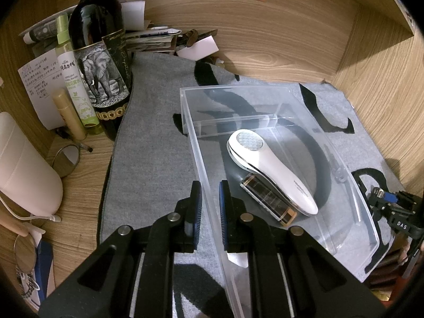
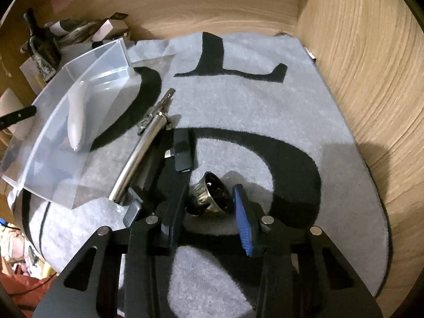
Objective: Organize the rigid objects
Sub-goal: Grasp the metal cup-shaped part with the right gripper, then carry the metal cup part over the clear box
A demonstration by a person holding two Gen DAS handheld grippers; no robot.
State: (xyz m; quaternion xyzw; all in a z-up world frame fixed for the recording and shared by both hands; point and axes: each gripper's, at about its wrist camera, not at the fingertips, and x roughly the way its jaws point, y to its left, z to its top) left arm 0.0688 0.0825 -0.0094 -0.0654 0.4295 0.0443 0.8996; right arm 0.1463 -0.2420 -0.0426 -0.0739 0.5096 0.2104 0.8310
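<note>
On the grey mat (image 2: 265, 100) inside the wooden alcove, sorting looks partly done. Clear plastic bin (image 1: 352, 193) already holds two items: a white handheld device (image 1: 270, 172) lying diagonally, and a small dark rectangular case with gold ends (image 1: 267, 201) tucked against and partly under its handle; the bin's far compartment looks bare. Left gripper (image 1: 210, 212) is clamped on the bin's near wall, one pad either side, apparently steadying it. Still outside on the mat: a chrome cylinder with a clip and nozzle (image 2: 143, 145) close beside the bin, a flat dark stick-like device (image 2: 182, 151), a small grey piece (image 2: 133, 209) near the cylinder's lower end, and a small dark metallic cup (image 2: 209, 196) lying on its side. Right gripper (image 2: 210, 204) straddles that cup, jaws around it; left finger looks against it, blue pad a hair off, so grip not confirmed. Judgement: roughly a third in, four pieces left.
</note>
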